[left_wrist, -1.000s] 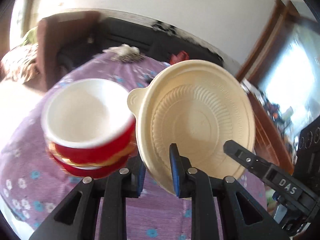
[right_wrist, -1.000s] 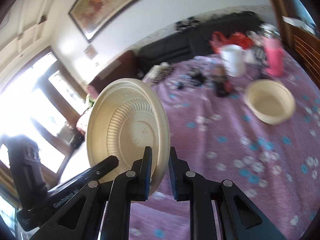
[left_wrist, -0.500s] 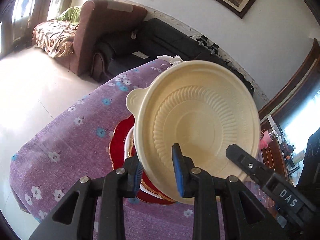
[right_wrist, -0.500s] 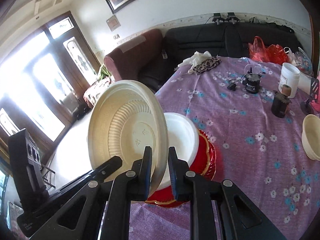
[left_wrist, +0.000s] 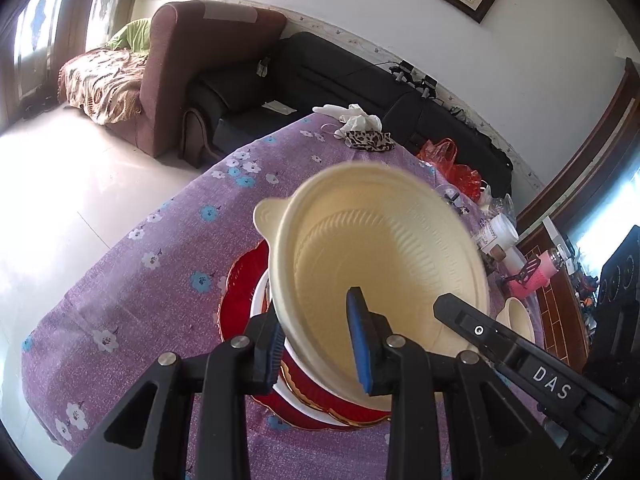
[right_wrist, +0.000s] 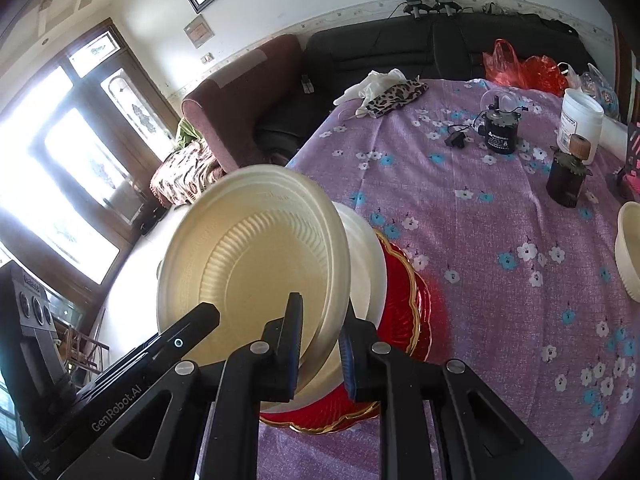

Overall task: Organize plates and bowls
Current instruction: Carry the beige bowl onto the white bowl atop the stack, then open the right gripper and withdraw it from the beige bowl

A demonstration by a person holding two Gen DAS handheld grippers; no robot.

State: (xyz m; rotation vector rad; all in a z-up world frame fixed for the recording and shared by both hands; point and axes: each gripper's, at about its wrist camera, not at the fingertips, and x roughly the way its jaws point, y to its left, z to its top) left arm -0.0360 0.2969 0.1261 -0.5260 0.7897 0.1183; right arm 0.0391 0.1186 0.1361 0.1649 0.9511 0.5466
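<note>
A cream ribbed bowl [left_wrist: 384, 264] [right_wrist: 248, 264] with a small tab hangs tilted over a stack on the purple tablecloth. The stack is a white bowl with a red outside [right_wrist: 366, 248] standing on a red gold-edged plate [left_wrist: 240, 292] [right_wrist: 408, 300]. My left gripper [left_wrist: 316, 344] straddles the cream bowl's near rim; its jaws are opening and a gap shows beside the inner pad. My right gripper [right_wrist: 322, 346] straddles the opposite rim, its jaws opening too, rim loose between the pads. The cream bowl's low side leans into the white bowl.
A second cream bowl [right_wrist: 628, 248] lies at the right on the tablecloth [right_wrist: 500, 280]. Further back stand a white jar [right_wrist: 580, 120], a dark jar with a wooden lid [right_wrist: 566, 180] and a small black motor [right_wrist: 500, 132]. A leopard-print cloth [right_wrist: 396, 96] lies at the far edge. The table edge runs close beside the stack.
Both grippers carried the cream bowl over the red-and-white stack and lowered it. It now tilts flatter onto the white bowl, and both pairs of jaws stand wider.
</note>
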